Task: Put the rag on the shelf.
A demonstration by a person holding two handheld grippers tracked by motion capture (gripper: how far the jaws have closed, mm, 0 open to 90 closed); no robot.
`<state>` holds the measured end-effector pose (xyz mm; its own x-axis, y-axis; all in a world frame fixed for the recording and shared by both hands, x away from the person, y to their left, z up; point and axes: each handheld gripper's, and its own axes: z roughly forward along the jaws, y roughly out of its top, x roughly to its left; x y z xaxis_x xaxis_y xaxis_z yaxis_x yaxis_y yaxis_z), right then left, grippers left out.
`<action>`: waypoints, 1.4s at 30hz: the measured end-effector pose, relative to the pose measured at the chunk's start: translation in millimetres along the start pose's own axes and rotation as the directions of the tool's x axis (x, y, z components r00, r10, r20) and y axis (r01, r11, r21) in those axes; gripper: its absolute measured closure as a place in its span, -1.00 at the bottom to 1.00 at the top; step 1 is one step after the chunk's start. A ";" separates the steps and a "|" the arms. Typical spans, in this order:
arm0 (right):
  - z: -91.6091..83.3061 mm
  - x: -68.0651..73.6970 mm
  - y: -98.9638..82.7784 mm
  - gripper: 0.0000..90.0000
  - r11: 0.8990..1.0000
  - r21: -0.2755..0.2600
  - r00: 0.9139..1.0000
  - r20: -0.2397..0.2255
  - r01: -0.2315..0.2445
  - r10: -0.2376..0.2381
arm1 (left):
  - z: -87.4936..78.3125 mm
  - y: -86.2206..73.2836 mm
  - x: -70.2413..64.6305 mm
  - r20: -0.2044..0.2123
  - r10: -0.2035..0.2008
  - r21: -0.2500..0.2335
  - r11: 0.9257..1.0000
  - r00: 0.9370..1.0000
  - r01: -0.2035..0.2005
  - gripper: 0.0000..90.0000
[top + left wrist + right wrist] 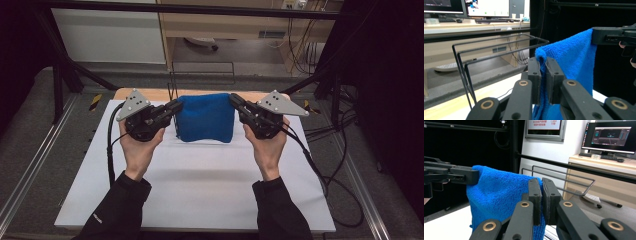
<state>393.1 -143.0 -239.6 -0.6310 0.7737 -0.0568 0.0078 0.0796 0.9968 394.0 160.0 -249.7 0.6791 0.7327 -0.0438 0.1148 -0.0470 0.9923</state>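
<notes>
Both tools, left tool [176, 106] and right tool [233, 99], clamp the blue towel's [206, 118] top corners, holding it stretched above the worktop [200, 185]; next, draping it over the far wire rack [499, 47] seems called for.

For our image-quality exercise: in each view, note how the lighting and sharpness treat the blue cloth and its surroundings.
High view: blue cloth evenly lit on the bright white table, dark margins. Left gripper view: cloth sharp, black backdrop. Right gripper view: right gripper sharp, monitor screens bright but readable.
</notes>
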 end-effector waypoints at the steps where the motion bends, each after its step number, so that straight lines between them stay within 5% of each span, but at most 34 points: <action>1: 0.8 -0.9 1.6 0.93 1.000 0.000 1.000 0.002 0.001 -0.001 | 0.6 1.6 0.5 0.001 0.001 -0.002 1.000 1.000 -0.001 0.85; 42: 39.1 -22.7 65.0 0.93 0.997 -0.066 0.999 0.047 0.027 -0.024 | 19.6 67.3 28.4 -0.050 0.017 -0.090 0.996 0.999 -0.022 0.86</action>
<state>438.2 -130.7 -175.8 -0.5940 0.8001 -0.0836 -0.0603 0.0593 0.9964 435.3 164.3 -186.5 0.6440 0.7647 -0.0210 0.0342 -0.0014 0.9994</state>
